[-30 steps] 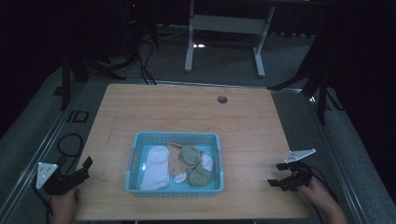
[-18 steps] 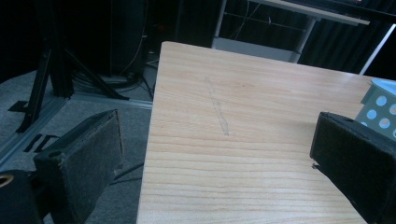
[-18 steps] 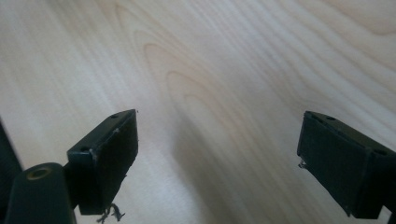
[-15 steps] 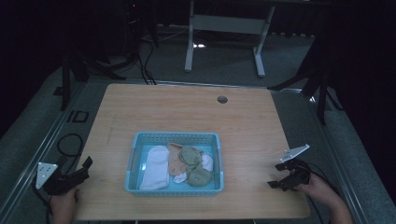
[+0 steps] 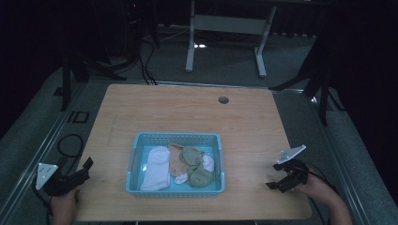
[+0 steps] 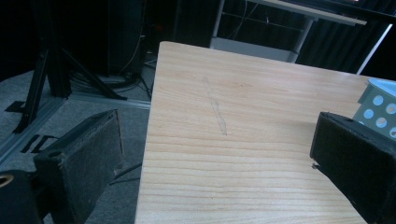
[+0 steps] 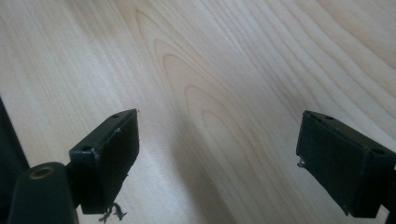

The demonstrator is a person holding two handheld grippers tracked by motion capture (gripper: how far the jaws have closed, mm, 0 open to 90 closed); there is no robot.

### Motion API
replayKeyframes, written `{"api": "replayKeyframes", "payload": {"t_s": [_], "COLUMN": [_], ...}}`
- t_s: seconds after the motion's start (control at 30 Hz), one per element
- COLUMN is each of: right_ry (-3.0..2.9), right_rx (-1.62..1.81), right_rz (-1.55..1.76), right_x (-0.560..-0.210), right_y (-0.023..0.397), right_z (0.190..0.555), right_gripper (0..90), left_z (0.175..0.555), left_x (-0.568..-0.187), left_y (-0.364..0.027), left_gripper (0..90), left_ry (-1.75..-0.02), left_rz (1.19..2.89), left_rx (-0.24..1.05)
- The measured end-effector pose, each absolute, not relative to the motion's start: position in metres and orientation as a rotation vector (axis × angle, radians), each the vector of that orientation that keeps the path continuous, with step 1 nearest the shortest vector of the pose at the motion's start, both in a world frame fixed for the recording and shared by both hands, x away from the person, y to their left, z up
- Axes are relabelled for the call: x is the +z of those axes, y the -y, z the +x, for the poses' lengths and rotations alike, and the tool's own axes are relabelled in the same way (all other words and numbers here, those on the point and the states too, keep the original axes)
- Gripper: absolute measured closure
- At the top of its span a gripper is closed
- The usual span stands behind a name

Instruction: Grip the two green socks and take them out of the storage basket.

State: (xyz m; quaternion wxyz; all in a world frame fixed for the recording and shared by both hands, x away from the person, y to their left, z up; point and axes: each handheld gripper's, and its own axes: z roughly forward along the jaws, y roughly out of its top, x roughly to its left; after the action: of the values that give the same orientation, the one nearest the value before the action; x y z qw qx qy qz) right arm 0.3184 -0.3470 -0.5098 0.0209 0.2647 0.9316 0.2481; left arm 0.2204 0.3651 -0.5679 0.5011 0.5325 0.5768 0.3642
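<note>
A light blue plastic basket point(image 5: 133, 161) sits on the wooden table point(image 5: 187, 112) near its front edge. Inside lie a white sock point(image 5: 156, 166), a peach sock point(image 5: 176, 159) and olive-green socks point(image 5: 191, 157). My left gripper point(image 5: 86, 168) hangs at the table's front left corner, open and empty, well left of the basket; the left gripper view catches the basket's corner point(image 6: 380, 105) beyond its right jaw. My right gripper point(image 5: 273, 180) is low over the front right of the table, open, with bare wood point(image 7: 210, 93) between its jaws.
A small round grommet point(image 5: 223, 100) sits near the table's far edge. Black cables point(image 5: 65, 145) trail on the grey floor at the left. A white desk frame point(image 5: 225, 28) and dark stand legs point(image 5: 324, 79) are beyond the table.
The right gripper has slid a little towards the table's front edge and dipped lower. The left gripper and the basket have stayed put.
</note>
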Motion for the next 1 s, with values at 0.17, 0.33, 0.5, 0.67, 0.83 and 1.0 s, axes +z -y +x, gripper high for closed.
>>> {"api": "replayKeyframes", "payload": {"t_s": [0.17, 0.33, 0.5, 0.67, 0.83, 1.0], "right_ry": [-2.889, -2.91, -2.904, -2.911, -2.934, -2.946], "right_rx": [0.74, 0.745, 0.778, 0.783, 0.793, 0.788], "right_rz": [0.818, 0.786, 0.759, 0.734, 0.69, 0.653], "right_x": [-0.508, -0.505, -0.498, -0.491, -0.479, -0.472], "right_y": [0.338, 0.329, 0.319, 0.311, 0.297, 0.285], "right_z": [0.319, 0.322, 0.323, 0.325, 0.329, 0.331], "right_gripper": [11.6, 11.6, 11.3, 11.4, 11.5, 11.5], "left_z": [0.221, 0.22, 0.22, 0.22, 0.22, 0.22], "left_x": [-0.568, -0.568, -0.568, -0.568, -0.568, -0.568], "left_y": [-0.365, -0.365, -0.365, -0.366, -0.366, -0.366], "left_gripper": [2.5, 2.4, 2.4, 2.4, 2.4, 2.4], "left_ry": [-1.395, -1.394, -1.391, -1.389, -1.39, -1.389], "left_rz": [1.293, 1.292, 1.293, 1.291, 1.294, 1.294], "left_rx": [0.879, 0.875, 0.872, 0.869, 0.869, 0.87]}}
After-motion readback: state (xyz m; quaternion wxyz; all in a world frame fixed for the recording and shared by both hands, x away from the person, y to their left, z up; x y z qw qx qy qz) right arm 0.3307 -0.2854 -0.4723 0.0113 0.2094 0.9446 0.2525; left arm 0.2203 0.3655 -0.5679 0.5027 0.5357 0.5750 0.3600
